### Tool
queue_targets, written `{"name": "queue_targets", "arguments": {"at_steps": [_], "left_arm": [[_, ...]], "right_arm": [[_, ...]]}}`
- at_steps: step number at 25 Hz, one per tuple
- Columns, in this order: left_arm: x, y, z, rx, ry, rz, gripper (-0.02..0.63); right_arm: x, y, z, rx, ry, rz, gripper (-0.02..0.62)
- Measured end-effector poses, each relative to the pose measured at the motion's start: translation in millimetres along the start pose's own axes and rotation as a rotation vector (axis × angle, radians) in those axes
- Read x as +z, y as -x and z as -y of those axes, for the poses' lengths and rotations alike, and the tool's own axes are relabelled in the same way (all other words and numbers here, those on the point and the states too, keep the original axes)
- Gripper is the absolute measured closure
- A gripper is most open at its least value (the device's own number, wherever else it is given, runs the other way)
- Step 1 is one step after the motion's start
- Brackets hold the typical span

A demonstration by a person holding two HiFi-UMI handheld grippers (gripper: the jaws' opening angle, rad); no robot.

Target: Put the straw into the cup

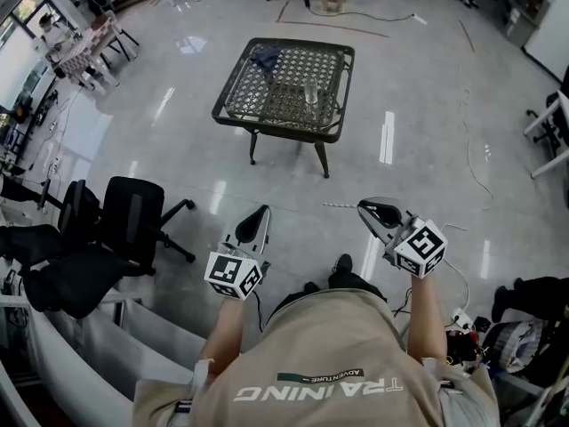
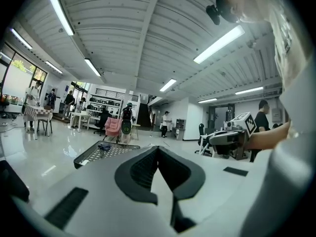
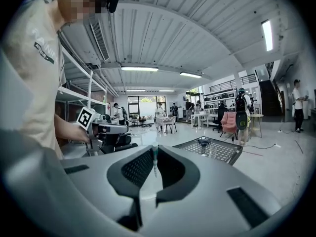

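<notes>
A clear cup stands on a dark mesh table out on the floor ahead of me. My right gripper is shut on a thin pale straw, which sticks out sideways to the left of its tips. In the right gripper view the straw stands upright between the closed jaws of that gripper. My left gripper is level beside it, shut, with nothing in its jaws. Both grippers are well short of the table, in front of my waist.
A blue bundle lies at the table's far corner. A black office chair stands at my left, next to white shelving. Cables and bags lie on the floor at right. Shiny grey floor lies between me and the table.
</notes>
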State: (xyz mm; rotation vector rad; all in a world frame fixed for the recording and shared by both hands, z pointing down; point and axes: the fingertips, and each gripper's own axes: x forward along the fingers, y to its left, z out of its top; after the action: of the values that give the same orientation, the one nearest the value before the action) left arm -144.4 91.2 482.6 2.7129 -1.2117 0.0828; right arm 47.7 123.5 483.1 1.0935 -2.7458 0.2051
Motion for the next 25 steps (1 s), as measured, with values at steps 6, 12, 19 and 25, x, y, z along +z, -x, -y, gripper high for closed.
{"name": "queue_targets", "arguments": {"at_steps": [6, 12, 19, 25], "left_arm": [[20.2, -33.2, 6.7, 0.014, -0.041, 0.006, 0.589], [28.9, -71.4, 7.4, 0.059, -0.052, 0.028, 0.589], [16.9, -102.4, 15.3, 0.088, -0.030, 0.006, 0.589], [20.9, -110.6, 8.1, 0.102, -0.039, -0.014, 0.589]], "right_arm": [[7.5, -7.7, 46.8, -0.008, 0.023, 0.000, 0.560], [16.3, -9.9, 87.4, 0.029, 0.070, 0.008, 0.560], [13.6, -15.9, 128.4, 0.048, 0.064, 0.026, 0.560], [13.8, -30.6, 141.3, 0.068, 0.038, 0.022, 0.560]]}}
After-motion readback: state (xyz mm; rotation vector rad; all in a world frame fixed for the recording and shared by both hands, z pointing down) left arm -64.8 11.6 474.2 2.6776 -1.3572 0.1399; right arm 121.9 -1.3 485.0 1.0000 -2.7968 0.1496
